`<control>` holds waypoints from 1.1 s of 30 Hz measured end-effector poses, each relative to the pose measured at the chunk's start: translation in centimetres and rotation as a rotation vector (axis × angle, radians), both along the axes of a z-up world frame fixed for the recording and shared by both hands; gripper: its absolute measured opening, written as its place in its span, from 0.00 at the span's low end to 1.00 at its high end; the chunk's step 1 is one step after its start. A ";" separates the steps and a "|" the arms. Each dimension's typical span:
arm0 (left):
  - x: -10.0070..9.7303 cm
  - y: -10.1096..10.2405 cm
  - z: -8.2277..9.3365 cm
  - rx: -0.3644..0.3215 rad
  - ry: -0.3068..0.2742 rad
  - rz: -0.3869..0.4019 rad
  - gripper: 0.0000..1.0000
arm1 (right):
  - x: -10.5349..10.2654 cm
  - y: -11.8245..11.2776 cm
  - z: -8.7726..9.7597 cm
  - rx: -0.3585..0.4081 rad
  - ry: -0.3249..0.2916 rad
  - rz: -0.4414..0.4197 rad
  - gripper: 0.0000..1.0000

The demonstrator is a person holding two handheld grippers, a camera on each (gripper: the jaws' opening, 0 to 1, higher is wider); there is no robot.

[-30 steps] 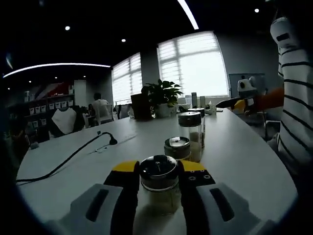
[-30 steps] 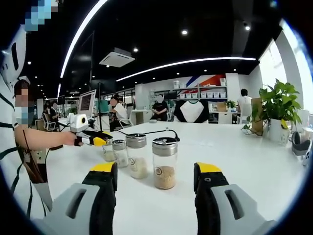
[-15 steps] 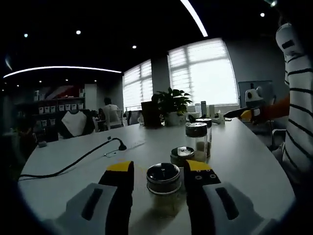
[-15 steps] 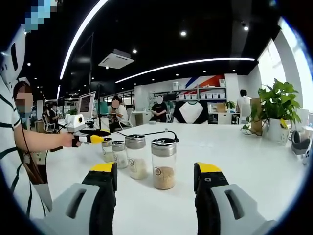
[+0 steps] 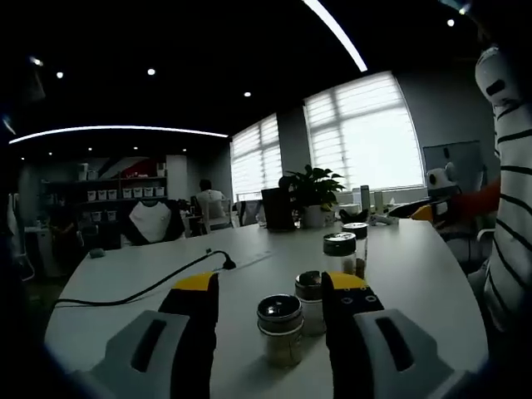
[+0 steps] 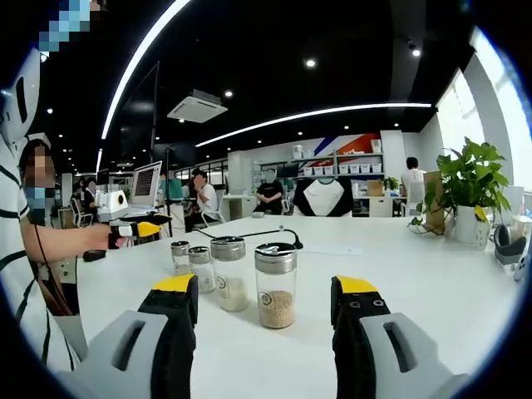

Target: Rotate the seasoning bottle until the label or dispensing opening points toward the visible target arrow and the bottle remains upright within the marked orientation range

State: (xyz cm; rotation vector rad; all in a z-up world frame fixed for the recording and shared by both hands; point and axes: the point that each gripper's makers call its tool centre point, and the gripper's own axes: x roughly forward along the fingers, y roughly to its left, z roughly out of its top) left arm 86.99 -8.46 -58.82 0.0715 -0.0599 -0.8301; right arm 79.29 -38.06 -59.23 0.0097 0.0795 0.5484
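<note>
Fingers of the left gripper [image 5: 270, 312] stand spread apart, released, with a small seasoning bottle [image 5: 280, 330] upright between them on the white tabletop [image 5: 416, 274]; whether either finger touches the glass cannot be told. Beyond it three more bottles run in a line: a short one [image 5: 310, 299] just behind, then a taller one [image 5: 339, 253] and another [image 5: 356, 237] at the far end. A black cable [image 5: 141, 291] snakes across the tabletop to the left, and a potted plant [image 5: 312, 193] sits before the bright windows.

In the right gripper view, the right gripper [image 6: 266, 312] is level and low over the tabletop, its fingers wide apart and holding nothing, aimed at the same row from the other end; the nearest bottle [image 6: 275, 285] stands ahead, apart from both fingers. At the left of that view the person's outstretched arm [image 6: 62, 241] in a striped sleeve holds the other gripper out toward the row's far end.
</note>
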 end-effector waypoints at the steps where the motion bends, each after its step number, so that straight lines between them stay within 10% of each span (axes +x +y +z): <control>1: -0.3 0.0 0.0 0.005 0.001 0.006 0.55 | 0.0 0.0 0.0 0.000 -0.001 -0.001 0.65; 14: -2.6 2.4 1.5 -0.092 0.012 0.169 1.00 | 0.8 -0.5 0.4 0.007 -0.011 -0.015 0.72; 33: -5.2 6.1 2.5 -0.077 -0.023 0.320 1.00 | 1.5 -1.5 0.7 -0.012 -0.043 -0.062 0.99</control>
